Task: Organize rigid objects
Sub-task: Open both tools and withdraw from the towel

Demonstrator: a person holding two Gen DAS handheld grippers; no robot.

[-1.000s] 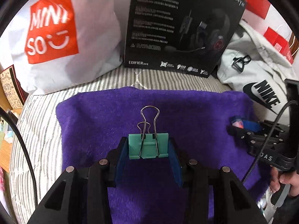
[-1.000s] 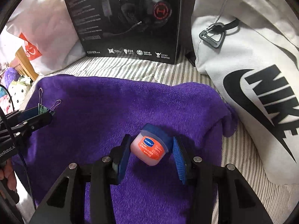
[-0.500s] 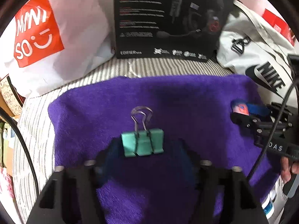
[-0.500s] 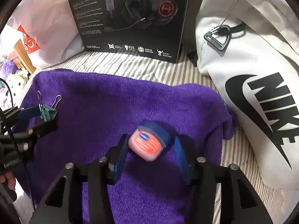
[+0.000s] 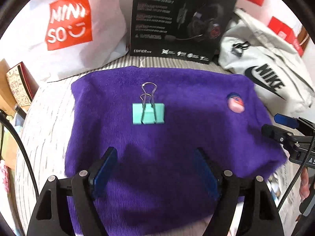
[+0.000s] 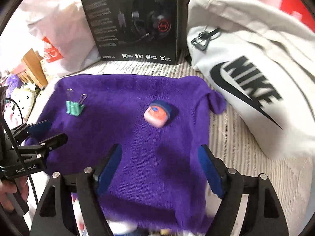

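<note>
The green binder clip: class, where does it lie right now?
The green binder clip lies on the purple towel, left of the small jar, beyond the open left gripper.

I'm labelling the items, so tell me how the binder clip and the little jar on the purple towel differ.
The binder clip is mint green and boxy with thin wire handles; the jar is pink and rounded with a blue lid. The binder clip lies flat, handles pointing toward the black box; the jar lies tipped on its side. The binder clip lies toward the towel's left, the jar toward its right. Both rest free on the purple towel, clear of the open left gripper and right gripper.
</note>
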